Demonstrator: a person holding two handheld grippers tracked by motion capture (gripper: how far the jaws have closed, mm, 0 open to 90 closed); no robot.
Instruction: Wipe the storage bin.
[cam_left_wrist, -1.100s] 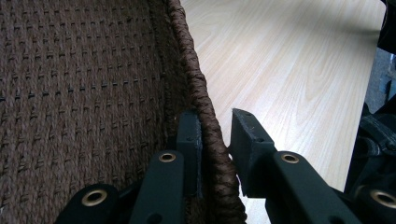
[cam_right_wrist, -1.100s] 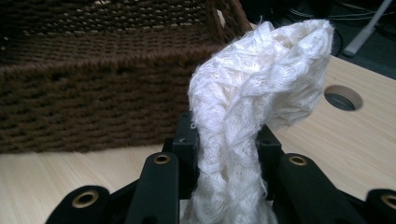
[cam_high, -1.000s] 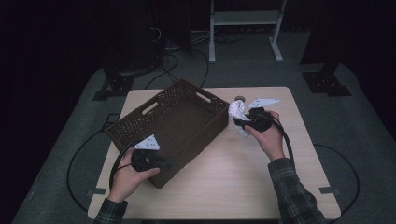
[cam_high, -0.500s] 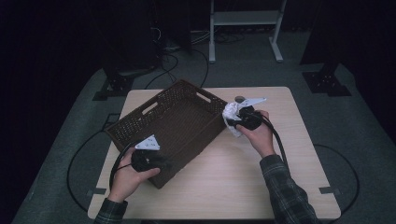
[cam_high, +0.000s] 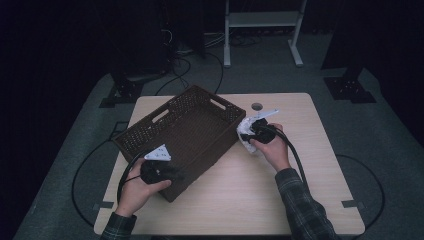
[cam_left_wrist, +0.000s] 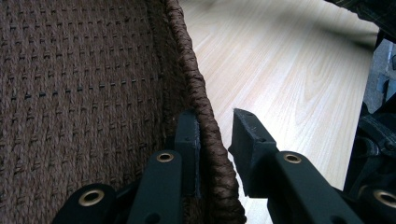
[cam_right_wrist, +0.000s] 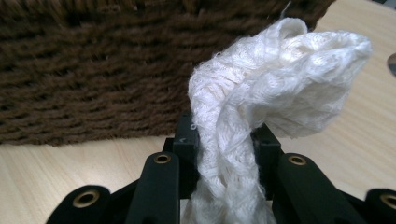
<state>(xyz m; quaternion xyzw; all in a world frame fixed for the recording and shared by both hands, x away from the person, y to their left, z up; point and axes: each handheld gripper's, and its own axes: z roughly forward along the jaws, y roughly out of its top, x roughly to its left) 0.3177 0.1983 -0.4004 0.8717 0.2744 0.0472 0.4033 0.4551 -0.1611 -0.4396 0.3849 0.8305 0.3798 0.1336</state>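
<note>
Our jaws grip a basket rim on one side and a white cloth on the other.

In the left gripper view our left gripper (cam_left_wrist: 214, 140) has its jaws set on either side of the braided rim of the brown basket (cam_left_wrist: 84, 84), one jaw inside the wall and one outside, closed down to the rim. In the right gripper view our right gripper (cam_right_wrist: 226, 140) has its jaws pinched tight on a white knitted cloth (cam_right_wrist: 280, 79), which bunches up above them just in front of the basket's outer wall. In the high view the basket (cam_high: 200, 107) sits left of centre on the bench (cam_high: 300, 200), the cloth (cam_high: 246, 131) beside its right end, the left gripper (cam_high: 172, 172) at its lower corner.
</note>
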